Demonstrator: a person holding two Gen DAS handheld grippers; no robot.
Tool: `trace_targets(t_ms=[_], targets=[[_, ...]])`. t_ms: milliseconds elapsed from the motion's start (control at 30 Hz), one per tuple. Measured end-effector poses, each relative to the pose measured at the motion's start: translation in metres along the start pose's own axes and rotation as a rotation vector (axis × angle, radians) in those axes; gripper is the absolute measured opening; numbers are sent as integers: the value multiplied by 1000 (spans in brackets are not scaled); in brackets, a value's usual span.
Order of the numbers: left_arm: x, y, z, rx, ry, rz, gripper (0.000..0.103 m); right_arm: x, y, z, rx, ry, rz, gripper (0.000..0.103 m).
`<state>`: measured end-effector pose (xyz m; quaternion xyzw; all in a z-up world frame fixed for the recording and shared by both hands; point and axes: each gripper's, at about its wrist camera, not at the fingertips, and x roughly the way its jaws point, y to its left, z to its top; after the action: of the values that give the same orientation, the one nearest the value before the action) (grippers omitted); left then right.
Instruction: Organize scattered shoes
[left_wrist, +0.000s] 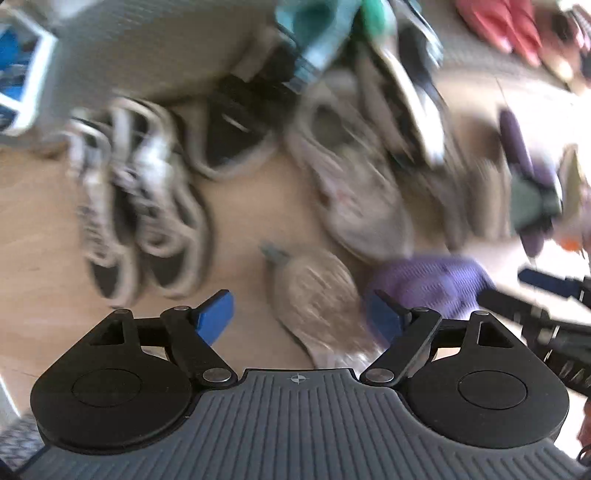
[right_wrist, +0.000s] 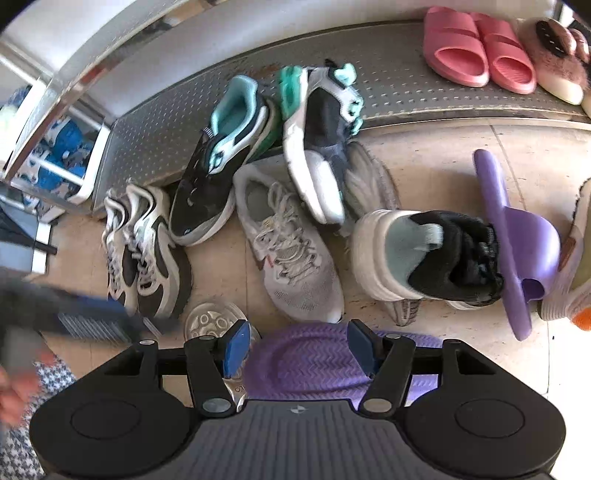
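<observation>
Shoes lie scattered on the tan floor in front of a low metal shelf (right_wrist: 406, 66). My right gripper (right_wrist: 297, 349) is open and empty just above an upturned purple slipper (right_wrist: 314, 362). Ahead lie a grey laced sneaker (right_wrist: 291, 251), a white-and-black pair (right_wrist: 144, 251), two black-and-teal sneakers (right_wrist: 218, 162) (right_wrist: 321, 136), a black shoe on its side (right_wrist: 424, 254) and a second purple slipper (right_wrist: 517, 236). The left wrist view is blurred. My left gripper (left_wrist: 299, 317) is open and empty over an upturned beige sole (left_wrist: 317, 302), beside the purple slipper (left_wrist: 432, 284).
Pink slides (right_wrist: 476, 48) and a fluffy pink slipper (right_wrist: 557, 62) stand on the shelf at the right. A white frame with blue items (right_wrist: 48, 162) is at the far left. The left gripper shows blurred at the right view's left edge (right_wrist: 85, 310).
</observation>
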<state>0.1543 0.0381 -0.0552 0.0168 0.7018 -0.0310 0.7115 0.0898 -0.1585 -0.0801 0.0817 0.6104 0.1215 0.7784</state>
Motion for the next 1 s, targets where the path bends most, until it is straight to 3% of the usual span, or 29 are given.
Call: trace_targets(t_ms=[67, 133, 200, 333, 500, 767, 833, 900, 1000], targets=[[2, 19, 6, -18, -45, 71, 86, 5, 5, -1, -18, 9, 11, 61], [9, 26, 9, -58, -47, 85, 85, 14, 10, 0, -43, 19, 28, 61], [25, 43, 12, -170, -23, 40, 84, 24, 18, 4, -85, 24, 54, 56], [31, 53, 16, -257, -22, -15, 84, 49, 44, 20, -253, -15, 70, 49], [30, 51, 29, -208, -59, 38, 85, 104, 76, 54, -424, -6, -9, 50], [3, 79, 36, -308, -134, -31, 87, 185, 106, 86, -549, 37, -100, 50], [1, 83, 35, -318, -133, -37, 87, 212, 106, 79, -602, 101, -224, 50], [2, 87, 34, -317, -128, -40, 87, 218, 107, 68, -678, 101, -272, 53], [5, 91, 33, -319, -119, -24, 87, 197, 103, 61, -630, 75, -222, 20]])
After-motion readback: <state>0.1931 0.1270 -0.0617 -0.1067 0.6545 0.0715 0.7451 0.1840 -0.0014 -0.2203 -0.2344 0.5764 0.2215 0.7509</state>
